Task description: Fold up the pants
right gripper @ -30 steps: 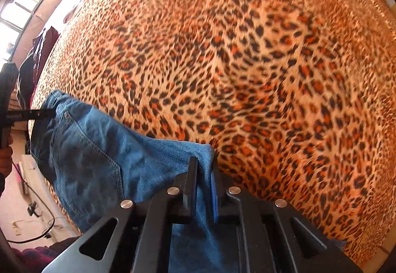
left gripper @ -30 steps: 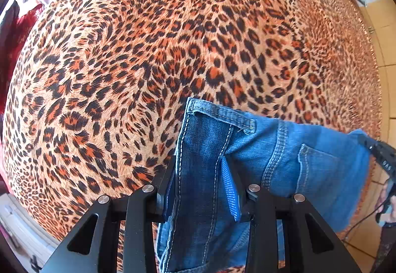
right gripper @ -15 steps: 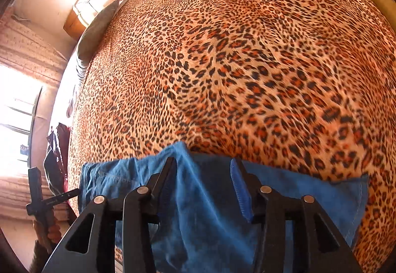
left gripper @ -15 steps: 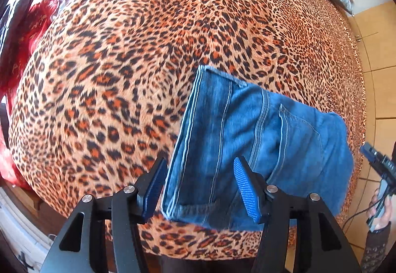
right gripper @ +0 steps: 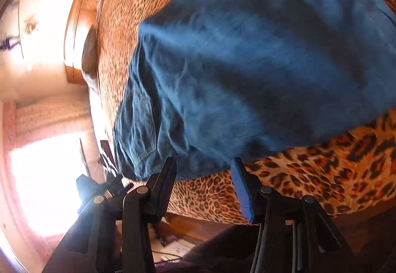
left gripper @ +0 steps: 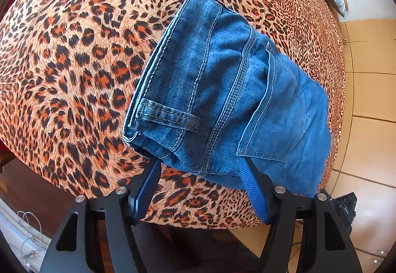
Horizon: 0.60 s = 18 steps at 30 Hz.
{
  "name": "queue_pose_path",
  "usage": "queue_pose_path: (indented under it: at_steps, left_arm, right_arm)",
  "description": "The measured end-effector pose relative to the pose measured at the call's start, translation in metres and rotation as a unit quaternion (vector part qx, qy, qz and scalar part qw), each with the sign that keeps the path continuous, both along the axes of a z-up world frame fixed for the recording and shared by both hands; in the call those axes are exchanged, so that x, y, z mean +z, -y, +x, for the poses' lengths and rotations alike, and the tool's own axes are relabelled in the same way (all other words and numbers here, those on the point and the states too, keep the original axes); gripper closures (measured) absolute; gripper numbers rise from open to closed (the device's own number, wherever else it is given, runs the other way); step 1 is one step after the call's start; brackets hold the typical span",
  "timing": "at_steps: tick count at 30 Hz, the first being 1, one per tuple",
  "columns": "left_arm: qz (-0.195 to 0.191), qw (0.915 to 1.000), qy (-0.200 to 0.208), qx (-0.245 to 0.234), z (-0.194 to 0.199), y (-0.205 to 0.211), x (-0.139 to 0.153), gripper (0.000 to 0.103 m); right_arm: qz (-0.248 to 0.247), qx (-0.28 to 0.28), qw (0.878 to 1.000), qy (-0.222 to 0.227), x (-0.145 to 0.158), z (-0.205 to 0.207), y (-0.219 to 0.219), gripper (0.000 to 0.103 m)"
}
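Both hand-held grippers, left [left gripper: 201, 185] & right [right gripper: 203, 181], are hanging empty w/ jaws just opening, partway apart. Folded blue denim pants [left gripper: 230, 99] are lying directly ahead on leopard-print bedspread [left gripper: 74, 62], long axis slanting away; left looks slightly nearer.

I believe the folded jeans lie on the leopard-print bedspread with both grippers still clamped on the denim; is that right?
Not quite. The jeans do lie folded on the bedspread, but neither gripper is clamped. In the left wrist view the left gripper has just been opening, with nothing between its jaws. The right wrist view shows the right gripper open and clear of the denim too.
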<state>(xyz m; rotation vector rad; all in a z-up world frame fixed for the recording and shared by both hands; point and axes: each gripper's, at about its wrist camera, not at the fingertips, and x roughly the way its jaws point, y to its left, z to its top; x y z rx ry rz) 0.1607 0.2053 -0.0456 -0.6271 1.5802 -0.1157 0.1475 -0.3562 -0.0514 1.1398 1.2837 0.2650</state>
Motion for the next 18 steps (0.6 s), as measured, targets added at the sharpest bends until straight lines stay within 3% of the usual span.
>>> queue_pose_path:
  at_steps: [6,12,18]
  left_arm:
    - [-0.007,0.9995,-0.018,0.025,0.013,-0.004,-0.023,0.037]
    - [0.001,0.9993,-0.022,0.03,0.014,0.0,-0.029,0.036]
    - [0.012,0.9989,-0.026,0.038,0.018,0.009,-0.035,0.036]
  right_arm:
    - [-0.119,-0.116,0.986,-0.008,0.005,-0.026,0.096,0.052]
    - [-0.108,-0.143,0.983,-0.025,-0.019,-0.027,0.116,0.051]
    - [-0.124,-0.121,0.983,-0.062,-0.031,-0.022,0.102,0.052]
